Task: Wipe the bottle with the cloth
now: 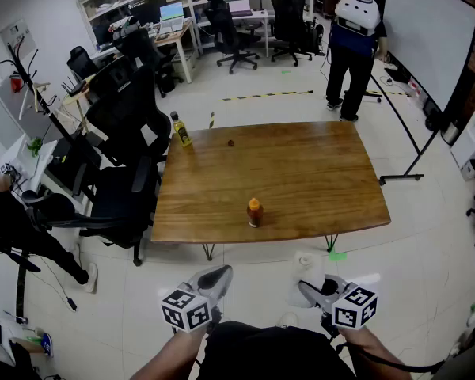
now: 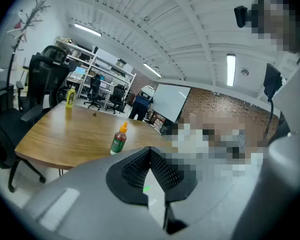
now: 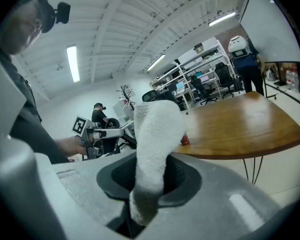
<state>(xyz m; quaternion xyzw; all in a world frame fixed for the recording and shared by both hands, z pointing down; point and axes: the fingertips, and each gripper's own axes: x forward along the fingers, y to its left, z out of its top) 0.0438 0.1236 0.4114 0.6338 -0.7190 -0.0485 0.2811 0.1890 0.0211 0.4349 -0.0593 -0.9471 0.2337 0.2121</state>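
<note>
My right gripper (image 1: pixel 313 291) is clamped on the cloth (image 3: pixel 155 144), and the left gripper (image 1: pixel 215 279) is pinched shut on nothing. The bottle (image 1: pixel 255 212) stands upright at the table's (image 1: pixel 309 172) near edge, ahead between the 2, so I'd guess the cloth goes forward-left.

The left tool (image 1: pixel 219 275) and right tool (image 1: pixel 306 289) are pale grey with black ribbed pads (image 2: pixel 137 167). Each carries a cube (image 1: pixel 187 309) of black-and-white square markers. The clothing (image 1: pixel 261 353) looks dark, perhaps short-sleeved.
</note>
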